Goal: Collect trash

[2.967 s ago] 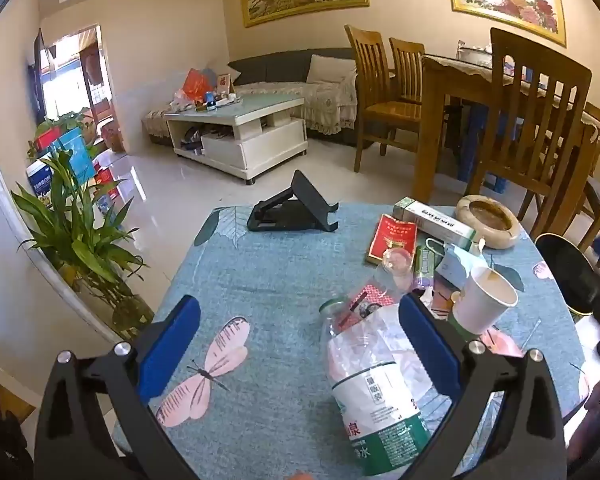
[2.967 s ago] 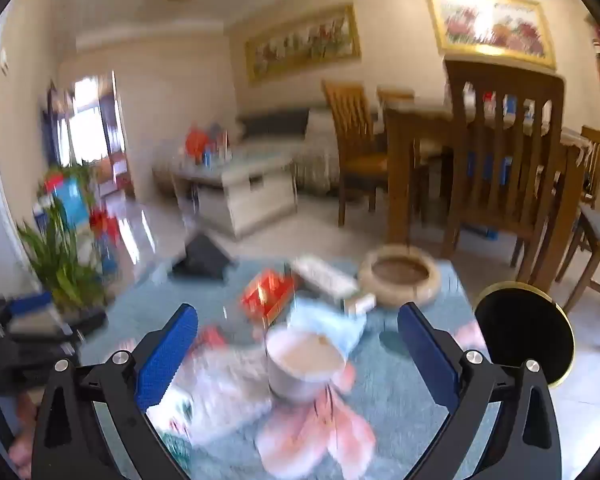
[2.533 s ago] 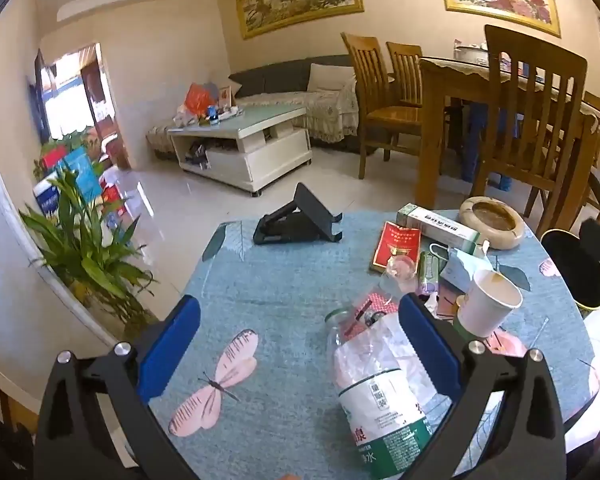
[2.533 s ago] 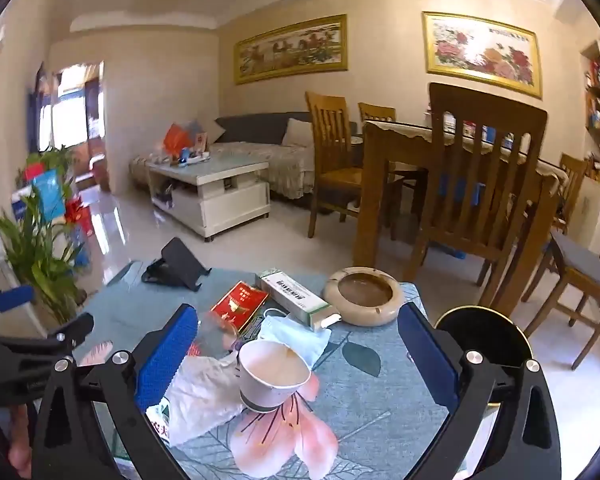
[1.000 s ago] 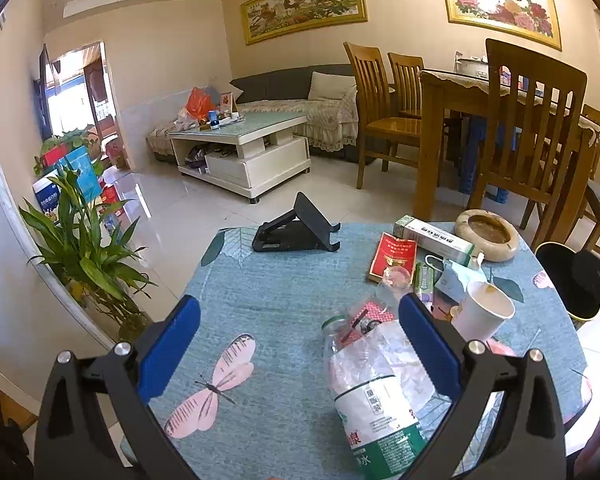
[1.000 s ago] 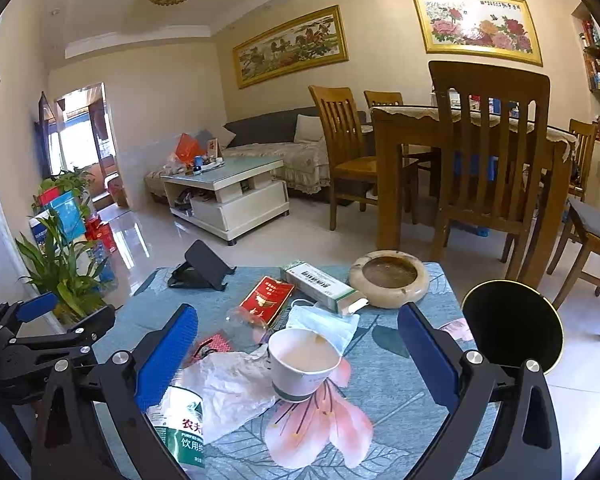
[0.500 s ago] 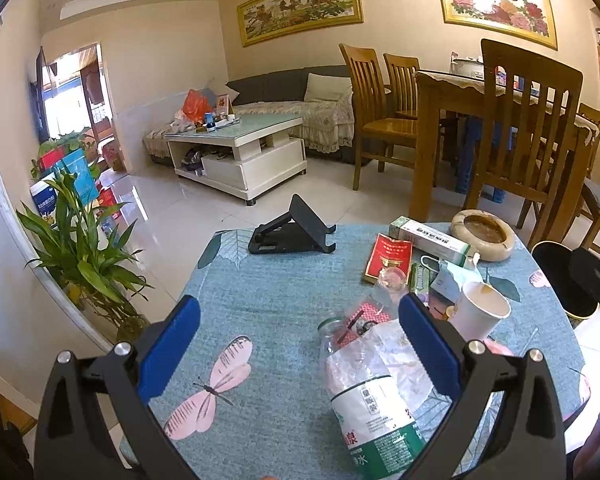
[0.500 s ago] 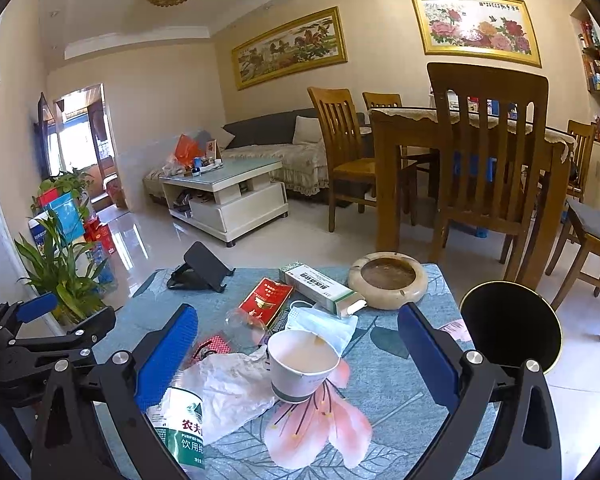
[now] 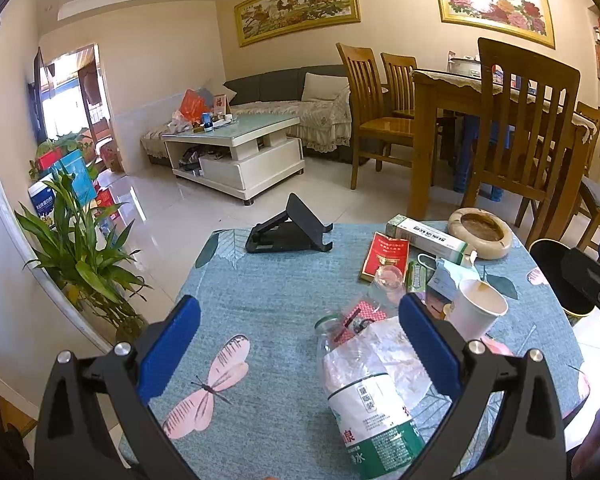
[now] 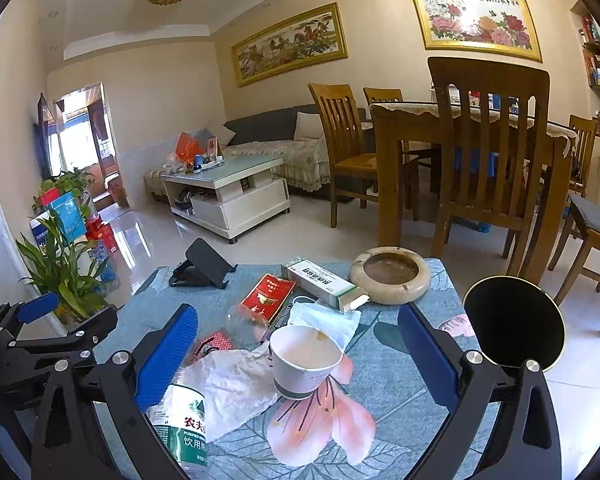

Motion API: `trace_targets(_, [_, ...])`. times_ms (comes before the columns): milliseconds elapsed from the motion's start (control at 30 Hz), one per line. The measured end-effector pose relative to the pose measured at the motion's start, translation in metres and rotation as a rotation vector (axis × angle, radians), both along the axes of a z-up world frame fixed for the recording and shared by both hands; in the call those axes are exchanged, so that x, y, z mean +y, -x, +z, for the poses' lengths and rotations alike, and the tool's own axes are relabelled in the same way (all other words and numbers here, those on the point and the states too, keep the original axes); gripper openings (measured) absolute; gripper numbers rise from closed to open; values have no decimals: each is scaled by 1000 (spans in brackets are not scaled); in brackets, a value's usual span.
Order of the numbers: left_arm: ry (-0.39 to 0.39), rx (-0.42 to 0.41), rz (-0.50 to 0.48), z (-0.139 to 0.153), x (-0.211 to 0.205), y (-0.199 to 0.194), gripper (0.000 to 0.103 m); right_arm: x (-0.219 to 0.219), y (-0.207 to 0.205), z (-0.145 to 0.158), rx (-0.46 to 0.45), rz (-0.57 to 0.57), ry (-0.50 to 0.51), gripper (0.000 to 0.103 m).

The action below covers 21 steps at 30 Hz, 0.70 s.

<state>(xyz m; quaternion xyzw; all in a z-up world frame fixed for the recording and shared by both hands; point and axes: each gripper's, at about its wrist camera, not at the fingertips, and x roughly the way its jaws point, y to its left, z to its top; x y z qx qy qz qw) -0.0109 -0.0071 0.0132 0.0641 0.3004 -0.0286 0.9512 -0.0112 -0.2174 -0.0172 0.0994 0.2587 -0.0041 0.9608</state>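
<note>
Right wrist view first: my right gripper (image 10: pixel 296 352) stands wide, holding nothing, over the blue floral tablecloth (image 10: pixel 400 384). Nearest, at seven o'clock, lies a clear plastic water bottle with a green-and-white label (image 10: pixel 182 416), touching a crumpled white wrapper (image 10: pixel 236 384). Dead centre, a white paper cup (image 10: pixel 304 364) stands upright. Beyond it at twelve o'clock lie a pale blue face mask (image 10: pixel 324 316), a red cigarette pack (image 10: pixel 268 292) and a white-and-green carton (image 10: pixel 324 280); a round stone ashtray (image 10: pixel 390 274) sits at one o'clock. Off the table at three o'clock is a black gold-rimmed bin (image 10: pixel 512 322). My left gripper (image 9: pixel 300 344) is also wide, hovering empty above the bottle.
</note>
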Motion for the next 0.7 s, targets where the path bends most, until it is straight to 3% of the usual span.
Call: trace_targets(700, [11,14,3,-5,5,-4,100,8,-1,-4,8,31,-26,100])
